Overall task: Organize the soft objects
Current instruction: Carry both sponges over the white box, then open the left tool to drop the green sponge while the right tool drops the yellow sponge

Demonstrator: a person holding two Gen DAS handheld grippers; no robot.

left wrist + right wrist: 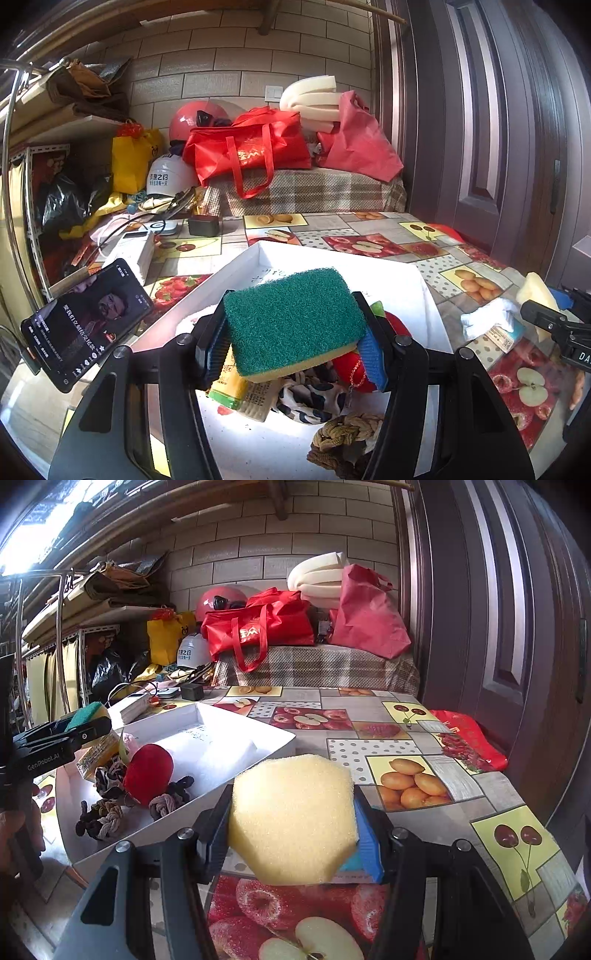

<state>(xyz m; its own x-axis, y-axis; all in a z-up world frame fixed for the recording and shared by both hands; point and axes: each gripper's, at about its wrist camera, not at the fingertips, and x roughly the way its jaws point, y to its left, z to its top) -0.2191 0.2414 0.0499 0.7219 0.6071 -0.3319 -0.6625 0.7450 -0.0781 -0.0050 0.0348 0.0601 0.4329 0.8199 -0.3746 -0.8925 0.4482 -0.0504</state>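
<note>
My left gripper (291, 345) is shut on a green and yellow scouring sponge (291, 321) and holds it above the white box (432, 306). In the box lie a red soft toy (147, 771), a patterned scrunchie (310, 398), knotted rope hair ties (347, 432) and a yellow packet (231, 387). My right gripper (293, 834) is shut on a pale yellow foam sponge (291, 816) above the fruit-print tablecloth (369, 716), right of the box (207, 716). The left gripper with its green sponge (86, 712) shows at the left of the right wrist view.
A phone (85, 325) on a stand is left of the box. A white cloth (487, 317) and a small packet lie on the table at right. Red bags (251, 147), helmets and foam rolls pile up at the back. A wooden door (498, 609) stands at right.
</note>
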